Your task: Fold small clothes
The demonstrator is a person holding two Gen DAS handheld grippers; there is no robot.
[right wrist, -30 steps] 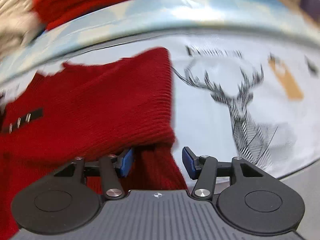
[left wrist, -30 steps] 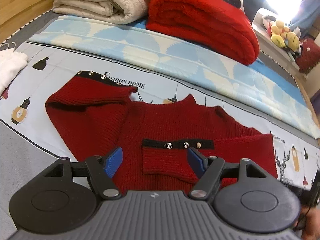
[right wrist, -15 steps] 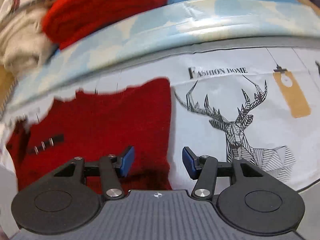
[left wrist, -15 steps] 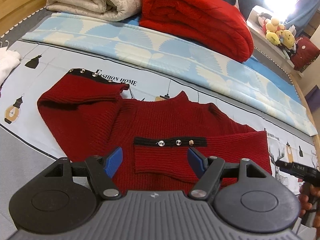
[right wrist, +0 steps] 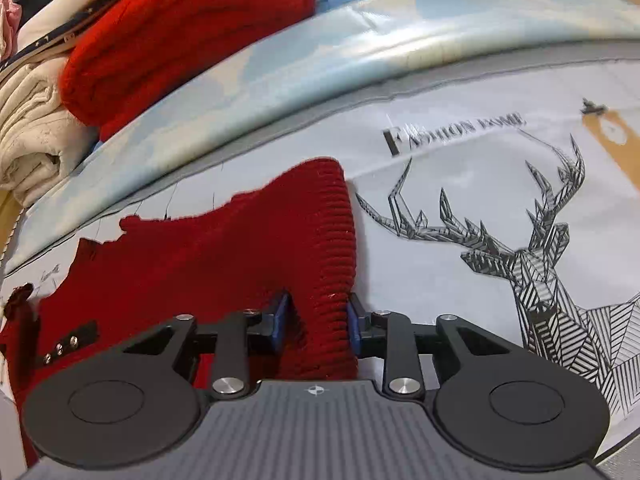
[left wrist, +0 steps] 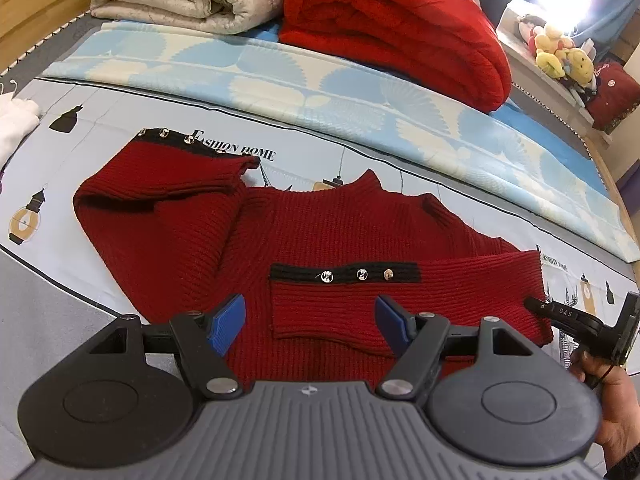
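We have the red sweater (left wrist: 320,240) lying flat on the printed bedsheet (right wrist: 460,208), its body running left to right ahead of both tools, and the coming fold turns on its right-hand edge. Our right gripper (right wrist: 316,320) sits right at that edge: the thick folded side of the knit runs straight away from us between its blue pads (right wrist: 280,318), which look closed onto the fabric from either side, so we judge the grip made or all but made. Everything else of the sweater lies to the left of those jaws, so we expect the pull to carry this edge leftward across the body. Our left gripper (left wrist: 310,322) hovers with its jaws wide apart and holding nothing; the folded-in sleeve cuff (left wrist: 346,276), with its black band and three studs, lies just ahead of and between its open pads (left wrist: 228,316). The other sleeve (left wrist: 160,184) lies doubled back, far ahead and to the left of those jaws, so the left hand is the nearer one for it.
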